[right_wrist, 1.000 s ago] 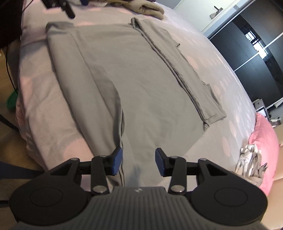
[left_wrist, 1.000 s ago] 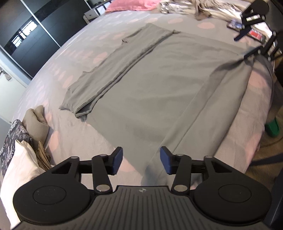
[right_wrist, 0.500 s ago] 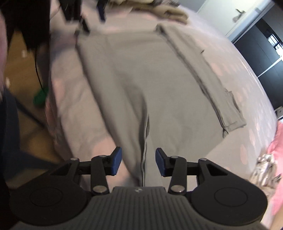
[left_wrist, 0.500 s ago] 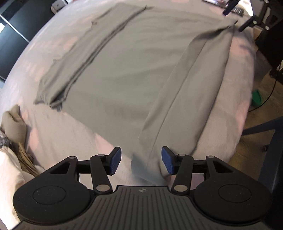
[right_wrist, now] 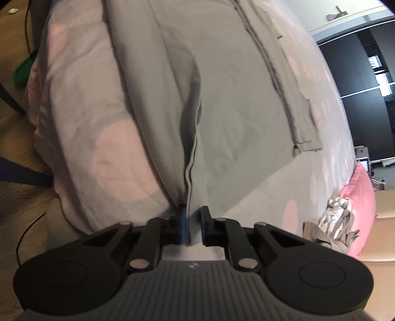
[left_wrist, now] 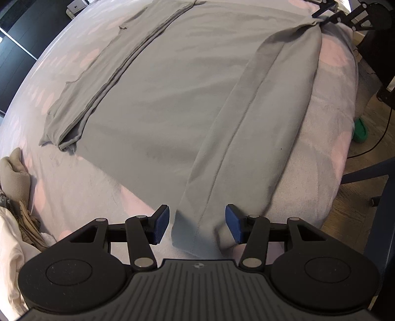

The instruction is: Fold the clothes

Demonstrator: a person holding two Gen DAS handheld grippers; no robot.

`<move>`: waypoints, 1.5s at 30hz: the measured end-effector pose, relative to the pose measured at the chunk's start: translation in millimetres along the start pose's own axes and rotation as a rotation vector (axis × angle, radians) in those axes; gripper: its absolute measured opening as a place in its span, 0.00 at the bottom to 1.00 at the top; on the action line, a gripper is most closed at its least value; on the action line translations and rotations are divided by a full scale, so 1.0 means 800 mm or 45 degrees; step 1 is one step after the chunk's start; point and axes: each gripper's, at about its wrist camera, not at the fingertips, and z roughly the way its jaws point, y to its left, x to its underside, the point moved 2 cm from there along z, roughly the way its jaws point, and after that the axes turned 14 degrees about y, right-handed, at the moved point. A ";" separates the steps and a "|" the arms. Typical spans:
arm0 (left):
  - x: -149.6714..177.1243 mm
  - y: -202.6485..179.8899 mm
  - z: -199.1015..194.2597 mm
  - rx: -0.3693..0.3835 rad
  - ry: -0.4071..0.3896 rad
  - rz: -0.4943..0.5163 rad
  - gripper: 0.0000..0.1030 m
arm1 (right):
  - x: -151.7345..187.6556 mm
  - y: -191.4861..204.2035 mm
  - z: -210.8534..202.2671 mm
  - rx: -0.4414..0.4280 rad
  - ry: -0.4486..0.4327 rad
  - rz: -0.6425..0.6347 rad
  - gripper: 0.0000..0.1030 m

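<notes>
A large grey garment (left_wrist: pixel 172 81) lies spread flat on the bed, with one side folded in as a long strip (left_wrist: pixel 103 81) and the near side doubled over as a second strip (left_wrist: pixel 246 138). My left gripper (left_wrist: pixel 197 224) is open, its blue pads on either side of the near strip's end corner. My right gripper (right_wrist: pixel 192 227) is shut on the garment's edge (right_wrist: pixel 191 172) at the opposite end of that strip, near the bed's side. It also shows in the left wrist view (left_wrist: pixel 328 14) at the far right corner.
The bed cover (left_wrist: pixel 74 192) is grey with pink spots. A heap of beige and white clothes (left_wrist: pixel 14 202) lies at the left. A pink pillow (right_wrist: pixel 355 202) and crumpled clothes (right_wrist: pixel 338 222) lie at the right. Wooden floor (left_wrist: pixel 358 197) and a green object (left_wrist: pixel 359 129) lie beside the bed.
Both grippers have moved in low to the garment's near strip. My right gripper has closed on the garment's edge. My left gripper stays open around the corner.
</notes>
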 end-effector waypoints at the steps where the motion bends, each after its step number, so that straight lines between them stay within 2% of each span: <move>1: 0.000 0.000 0.000 0.001 -0.003 -0.004 0.47 | 0.000 -0.005 -0.002 -0.002 -0.005 0.028 0.08; 5: 0.001 0.000 0.005 0.001 0.003 -0.020 0.47 | -0.002 -0.020 -0.002 0.008 -0.007 0.105 0.07; 8: 0.002 0.004 0.011 0.007 0.020 -0.050 0.47 | -0.003 -0.018 0.002 0.021 0.017 0.088 0.08; 16: 0.002 0.035 0.016 0.128 0.057 -0.231 0.45 | -0.002 -0.024 0.008 0.056 0.042 0.121 0.08; 19: -0.002 0.032 0.022 0.165 0.085 -0.247 0.35 | -0.002 -0.022 0.012 0.072 0.046 0.111 0.08; 27: -0.007 0.006 0.015 0.130 0.107 -0.213 0.11 | -0.003 -0.019 0.016 0.112 0.047 0.092 0.09; 32: -0.008 0.002 0.014 0.125 0.110 -0.209 0.09 | -0.003 -0.034 0.005 0.109 -0.011 0.176 0.09; 33: -0.009 0.001 0.014 0.122 0.110 -0.207 0.09 | -0.003 -0.037 0.002 0.102 -0.032 0.191 0.12; 36: -0.011 -0.001 0.013 0.109 0.115 -0.193 0.09 | -0.008 -0.036 0.001 0.074 -0.067 0.202 0.34; 41: -0.011 -0.001 0.014 0.106 0.116 -0.191 0.09 | -0.012 -0.021 0.023 0.045 0.013 0.120 0.33; 45: -0.011 0.000 0.013 0.112 0.119 -0.199 0.09 | -0.008 -0.027 0.038 0.000 0.078 0.158 0.32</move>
